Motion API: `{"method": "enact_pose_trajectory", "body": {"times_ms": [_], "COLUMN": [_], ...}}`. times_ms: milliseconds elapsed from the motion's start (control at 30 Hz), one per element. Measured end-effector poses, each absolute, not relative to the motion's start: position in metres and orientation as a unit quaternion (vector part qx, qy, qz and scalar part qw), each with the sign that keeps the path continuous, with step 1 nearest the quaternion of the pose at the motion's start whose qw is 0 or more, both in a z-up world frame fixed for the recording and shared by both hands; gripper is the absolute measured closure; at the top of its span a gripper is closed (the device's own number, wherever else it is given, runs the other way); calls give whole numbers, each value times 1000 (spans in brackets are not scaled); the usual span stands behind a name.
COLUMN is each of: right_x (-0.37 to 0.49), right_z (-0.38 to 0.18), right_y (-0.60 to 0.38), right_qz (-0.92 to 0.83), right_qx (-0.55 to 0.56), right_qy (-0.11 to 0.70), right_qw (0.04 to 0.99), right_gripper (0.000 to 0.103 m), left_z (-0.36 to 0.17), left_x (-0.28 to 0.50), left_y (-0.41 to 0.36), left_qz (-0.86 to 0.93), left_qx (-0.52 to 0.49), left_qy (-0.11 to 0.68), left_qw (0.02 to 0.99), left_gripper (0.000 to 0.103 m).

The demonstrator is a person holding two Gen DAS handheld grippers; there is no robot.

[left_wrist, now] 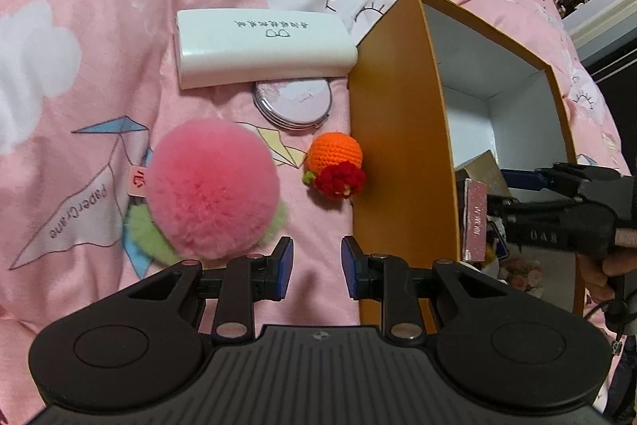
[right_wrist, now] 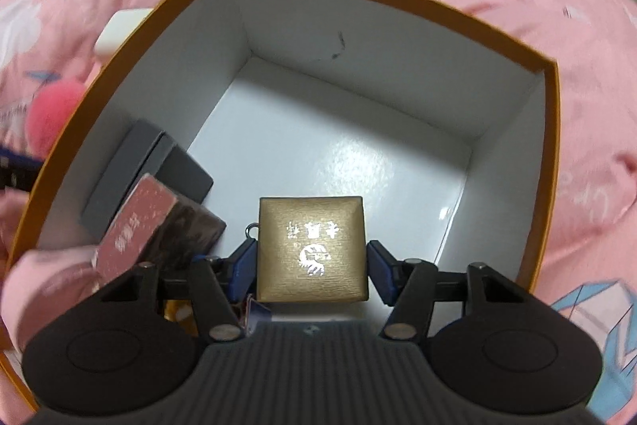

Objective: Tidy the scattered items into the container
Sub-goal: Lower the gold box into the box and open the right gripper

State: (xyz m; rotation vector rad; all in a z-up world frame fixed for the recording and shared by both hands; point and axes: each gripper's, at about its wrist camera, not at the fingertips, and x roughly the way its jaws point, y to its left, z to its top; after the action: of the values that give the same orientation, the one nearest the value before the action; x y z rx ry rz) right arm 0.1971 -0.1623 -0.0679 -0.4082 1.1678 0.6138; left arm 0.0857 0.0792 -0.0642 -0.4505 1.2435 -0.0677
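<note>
The left gripper [left_wrist: 317, 265], at the bottom centre of the left wrist view, stands released with nothing between its blue pads. Just beyond it on the pink quilt [left_wrist: 79, 26] lie a fluffy pink pompom [left_wrist: 211, 190] at centre left and a crocheted orange [left_wrist: 336, 166] beside the container [left_wrist: 398, 146], whose orange wall fills the right. Farther up lie a round compact mirror [left_wrist: 294, 102], then a white glasses case [left_wrist: 262, 46].

In the right wrist view, the right gripper [right_wrist: 312, 257] grasps a gold box [right_wrist: 312, 245] at lower centre, inside the container's walls. At lower left, a pink box [right_wrist: 135, 226] and a grey box [right_wrist: 147, 170] lean inside.
</note>
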Motion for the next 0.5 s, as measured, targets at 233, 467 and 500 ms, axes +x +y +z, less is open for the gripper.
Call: {"method": "enact_pose_trajectory", "body": {"times_ms": [233, 467, 500], "right_x": [218, 219, 219], "right_z": [-68, -66, -66], "right_y": [-164, -162, -164], "right_qz": [260, 273, 276], "right_qx": [-113, -87, -79], "right_qy": [569, 588, 593], "right_qw": [772, 756, 752], "right_gripper": [42, 42, 42], "left_z": [-68, -70, -70], "left_x": [82, 78, 78], "left_y": [84, 89, 89], "left_qz": [-32, -32, -31], "left_qx": [-220, -229, -229], "left_qy": [577, 579, 579], "left_qw": [786, 782, 782], "left_gripper": [74, 74, 74]}}
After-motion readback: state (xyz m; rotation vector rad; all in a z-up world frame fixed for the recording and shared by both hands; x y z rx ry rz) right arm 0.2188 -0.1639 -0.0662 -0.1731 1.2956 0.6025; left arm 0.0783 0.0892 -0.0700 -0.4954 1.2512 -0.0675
